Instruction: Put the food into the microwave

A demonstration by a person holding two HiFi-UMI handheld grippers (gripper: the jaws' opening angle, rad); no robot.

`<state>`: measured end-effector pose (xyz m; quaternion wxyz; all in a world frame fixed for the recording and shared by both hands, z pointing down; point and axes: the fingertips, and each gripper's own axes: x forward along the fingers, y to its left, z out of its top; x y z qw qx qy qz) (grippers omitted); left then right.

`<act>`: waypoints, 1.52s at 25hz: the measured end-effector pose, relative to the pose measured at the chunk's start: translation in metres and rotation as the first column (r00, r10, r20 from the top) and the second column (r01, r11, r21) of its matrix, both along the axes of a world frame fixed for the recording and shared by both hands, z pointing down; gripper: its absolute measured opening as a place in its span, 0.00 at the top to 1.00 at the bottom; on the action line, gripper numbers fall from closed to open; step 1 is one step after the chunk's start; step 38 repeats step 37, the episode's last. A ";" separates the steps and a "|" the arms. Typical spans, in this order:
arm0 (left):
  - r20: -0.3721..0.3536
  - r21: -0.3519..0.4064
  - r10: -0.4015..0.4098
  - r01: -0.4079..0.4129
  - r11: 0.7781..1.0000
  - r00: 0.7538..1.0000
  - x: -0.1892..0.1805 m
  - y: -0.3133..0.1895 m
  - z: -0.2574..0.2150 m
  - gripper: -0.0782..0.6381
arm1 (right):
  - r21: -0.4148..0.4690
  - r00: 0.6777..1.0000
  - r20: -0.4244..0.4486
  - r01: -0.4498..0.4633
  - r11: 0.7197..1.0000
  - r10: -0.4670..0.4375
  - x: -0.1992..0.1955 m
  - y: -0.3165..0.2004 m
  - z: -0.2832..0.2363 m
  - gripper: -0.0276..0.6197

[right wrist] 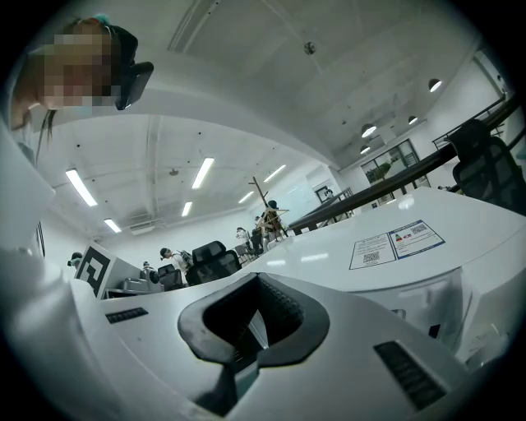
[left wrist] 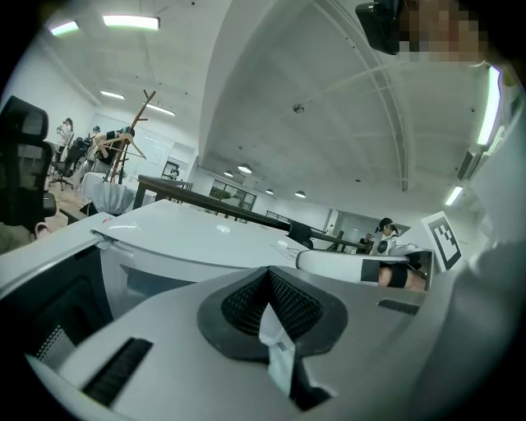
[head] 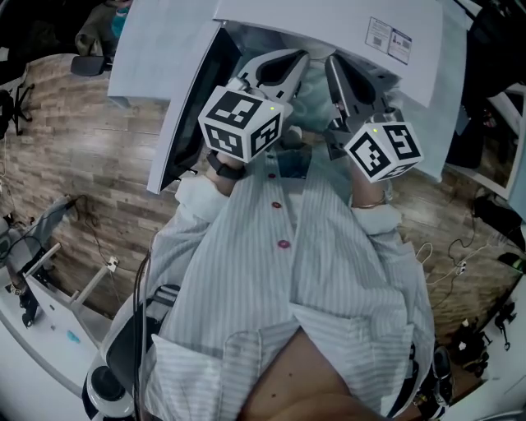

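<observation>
Left tongs [left wrist: 269,316], right tongs [right wrist: 251,319] (both clenched) on pale food packet [head: 311,97], microwave [head: 329,20] open.

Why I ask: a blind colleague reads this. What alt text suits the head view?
A person in a striped shirt holds left gripper and right gripper, fingers shut on a pale package, before a white microwave with its door open.

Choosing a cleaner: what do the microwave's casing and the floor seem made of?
Microwave casing: smooth white painted metal or plastic; ceiling lights reflect in its top. Floor: wood-look planks with grain and staggered joints; laminate or real wood, unclear.
</observation>
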<state>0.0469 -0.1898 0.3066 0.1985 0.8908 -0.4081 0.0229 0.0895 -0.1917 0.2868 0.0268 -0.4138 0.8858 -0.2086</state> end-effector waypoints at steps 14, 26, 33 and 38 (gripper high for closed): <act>0.007 -0.016 0.007 -0.007 1.000 1.000 -0.004 -0.003 0.006 0.88 | -0.019 1.000 -0.013 0.025 1.000 -0.025 -0.011 -0.003 0.004 0.91; 0.000 -0.032 -0.003 0.003 0.999 1.000 -0.008 0.000 0.010 0.88 | -0.039 1.000 -0.003 0.027 0.999 -0.027 -0.013 -0.001 0.010 0.91; 0.017 -0.018 0.037 -0.037 0.999 0.999 -0.004 -0.005 0.007 0.88 | -0.057 0.999 0.006 0.034 0.998 -0.033 -0.012 0.000 0.013 0.91; -0.019 -0.015 0.073 -0.074 0.997 0.997 -0.004 -0.012 -0.002 0.88 | -0.055 1.000 0.003 0.025 0.998 -0.025 -0.006 -0.001 0.011 0.91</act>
